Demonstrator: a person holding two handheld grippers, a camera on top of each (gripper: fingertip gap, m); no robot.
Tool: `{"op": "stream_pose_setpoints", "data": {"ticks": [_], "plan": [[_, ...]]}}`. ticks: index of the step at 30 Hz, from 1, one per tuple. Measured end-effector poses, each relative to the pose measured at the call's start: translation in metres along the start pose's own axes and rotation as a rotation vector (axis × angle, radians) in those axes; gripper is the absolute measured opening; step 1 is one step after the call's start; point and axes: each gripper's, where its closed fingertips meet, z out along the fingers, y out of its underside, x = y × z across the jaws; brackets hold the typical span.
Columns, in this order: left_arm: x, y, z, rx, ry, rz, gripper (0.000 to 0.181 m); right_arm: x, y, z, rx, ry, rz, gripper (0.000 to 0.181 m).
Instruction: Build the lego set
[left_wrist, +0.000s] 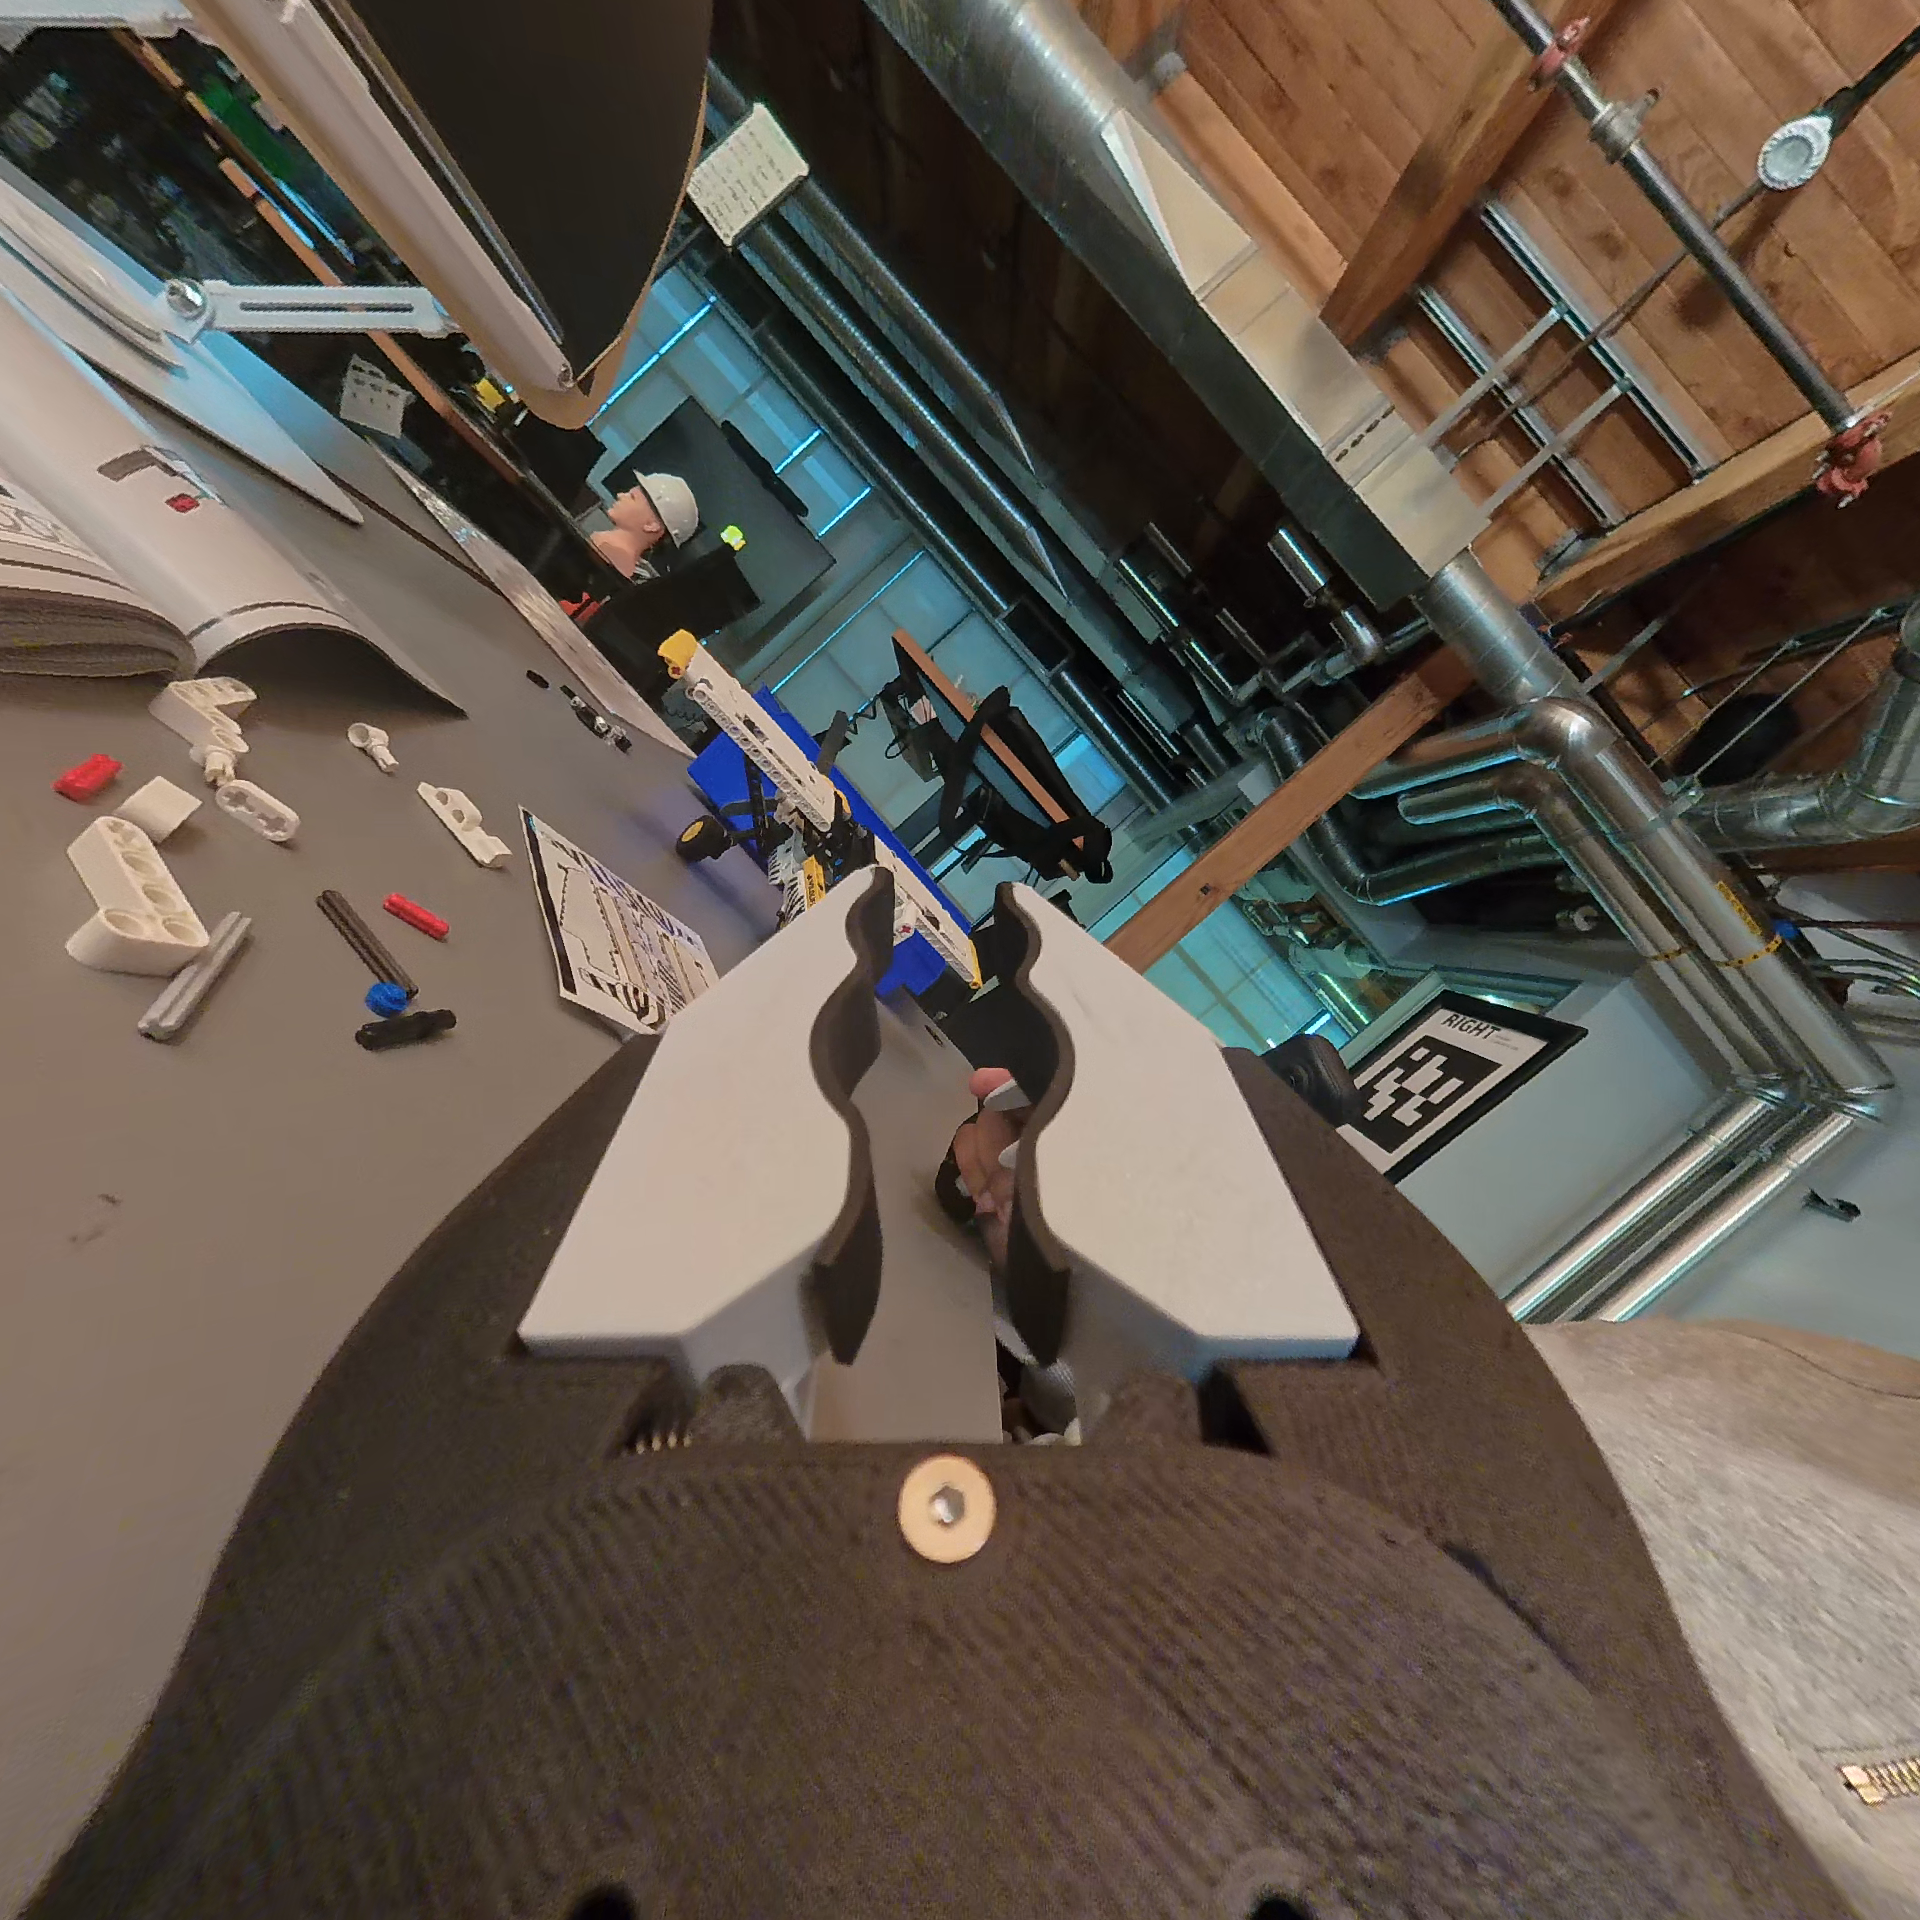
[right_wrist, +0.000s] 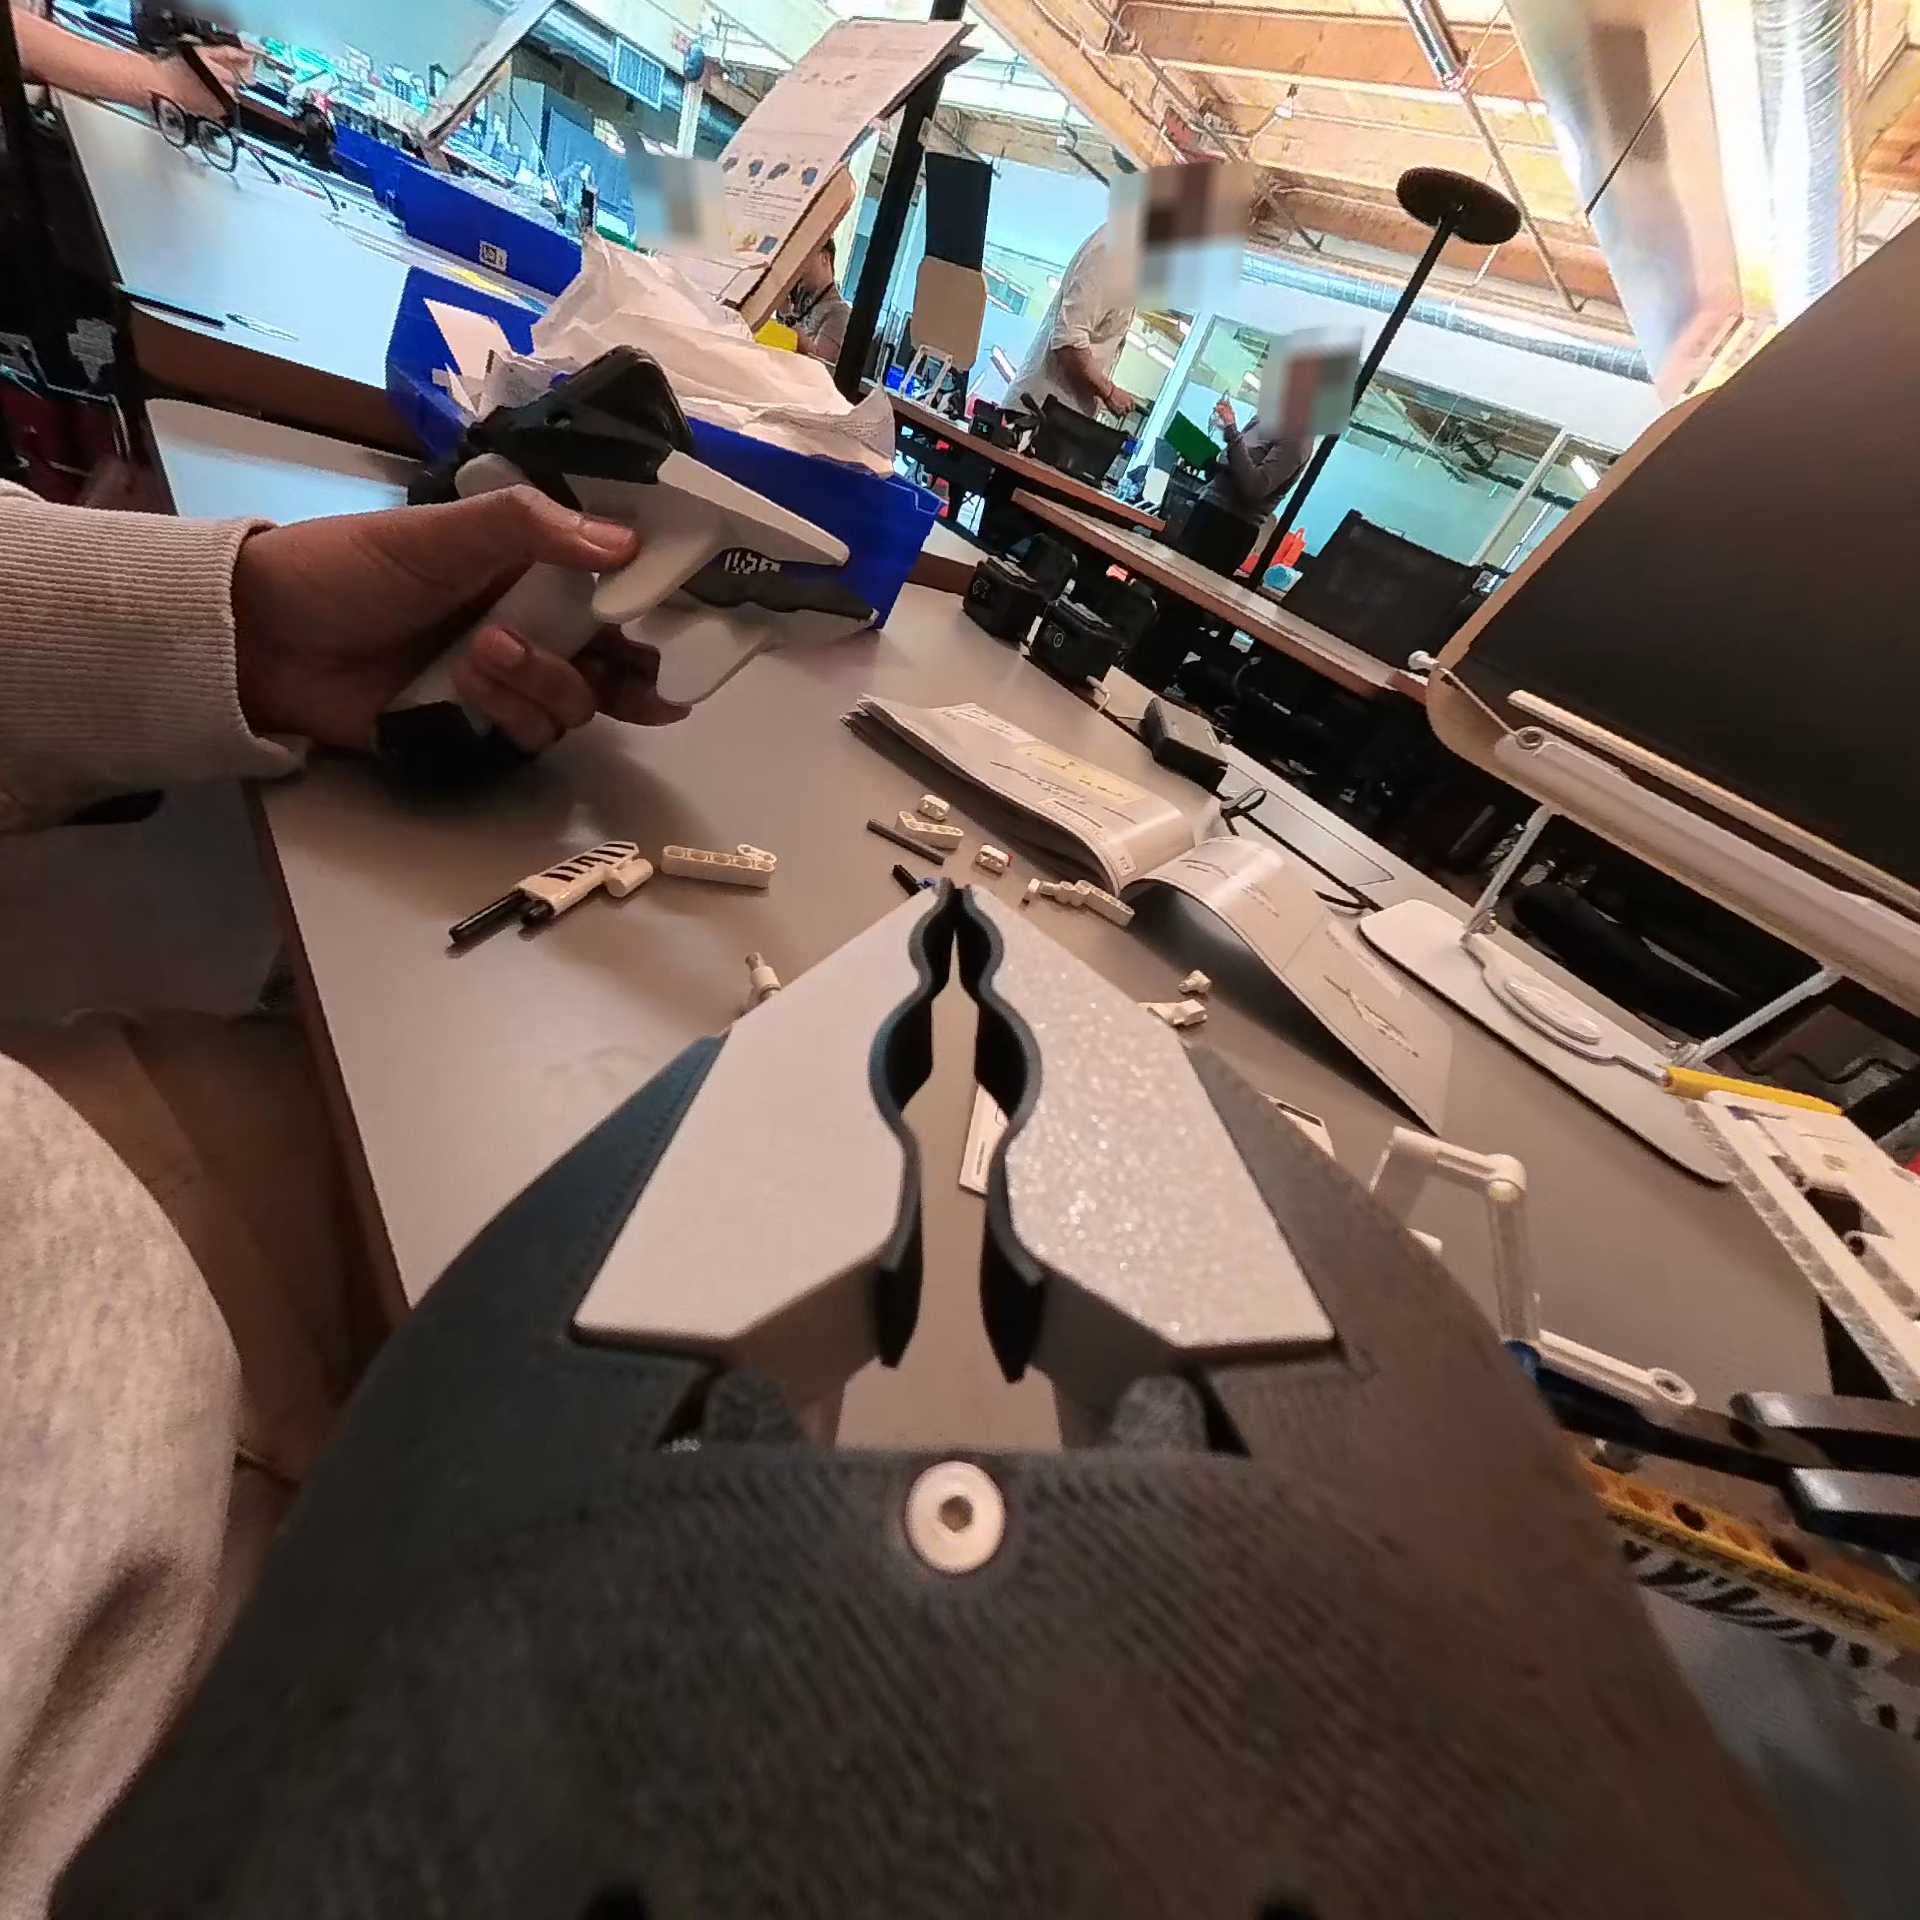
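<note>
Both tools are idling empty above the surface, left tool slightly parted, right tool pinched closed, while I'm choosing among loose pieces.

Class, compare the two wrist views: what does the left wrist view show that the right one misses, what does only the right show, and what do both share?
Only the left wrist view shows the red pieces, a blue pin and ceiling pipes. Only the right wrist view shows a hand holding the left tongs, tilted above the table, and a blue bin. Both show the grey table, the open booklet, scattered white pieces and the part-built model.
</note>
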Motion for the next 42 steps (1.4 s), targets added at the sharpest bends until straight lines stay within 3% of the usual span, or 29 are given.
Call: {"op": "stream_pose_setpoints", "data": {"ticks": [26,42], "plan": [[-0.001,0.000,0.000,0.001,0.000,-0.010,0.019,0.006,-0.005,-0.004,0.044,0.023,0.019,0.000],[-0.001,0.000,0.000,0.003,0.000,-0.014,0.020,0.020,-0.014,-0.014,0.133,0.039,0.125,0.000]]}}
